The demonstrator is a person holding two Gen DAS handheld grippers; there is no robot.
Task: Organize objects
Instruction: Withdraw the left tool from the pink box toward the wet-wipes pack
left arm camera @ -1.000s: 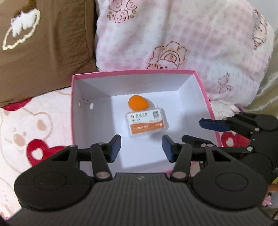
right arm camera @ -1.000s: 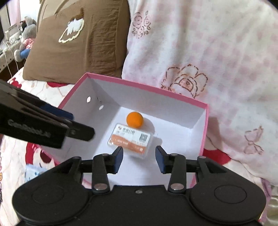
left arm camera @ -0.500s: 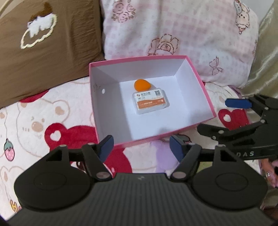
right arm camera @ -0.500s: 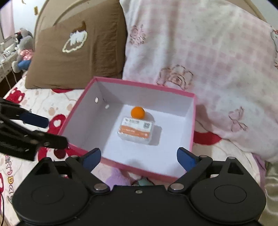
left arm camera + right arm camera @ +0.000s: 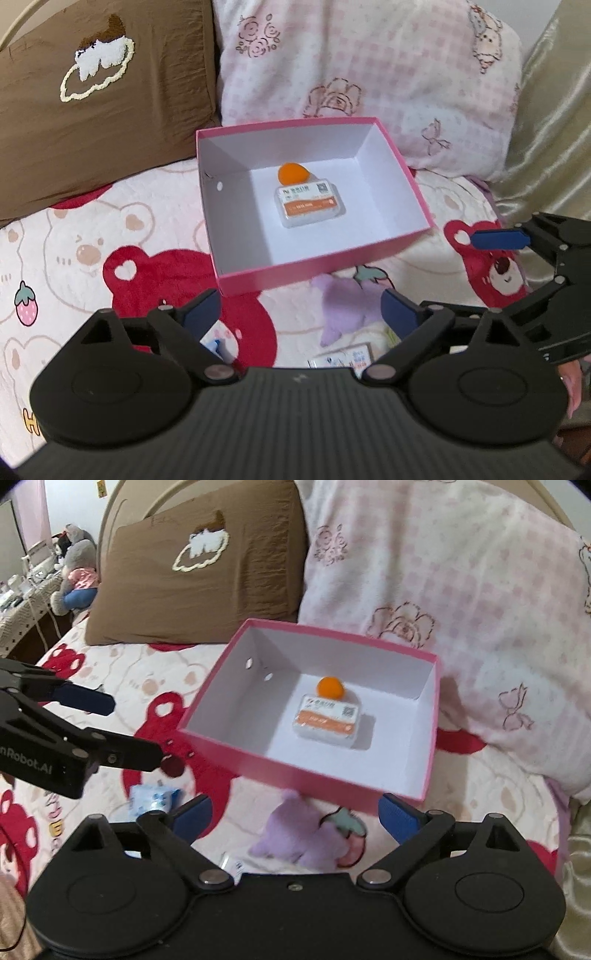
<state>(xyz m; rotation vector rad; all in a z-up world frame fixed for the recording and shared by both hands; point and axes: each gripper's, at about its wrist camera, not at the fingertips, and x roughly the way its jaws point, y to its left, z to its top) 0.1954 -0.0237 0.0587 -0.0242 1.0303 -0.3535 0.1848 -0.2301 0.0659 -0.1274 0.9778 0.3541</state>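
In the left wrist view, a small printed packet [image 5: 341, 359] at six o'clock is half hidden behind the gripper body; its print is too small to read. A blue wrapper [image 5: 214, 345] at seven o'clock shows only a corner there. In the right wrist view, the same wrapper [image 5: 153, 798] is blurred. The label on the white-and-orange pack [image 5: 327, 720] in the pink box [image 5: 295, 771] is illegible. A hand [image 5: 570, 387] at four o'clock is cut off by the edge.
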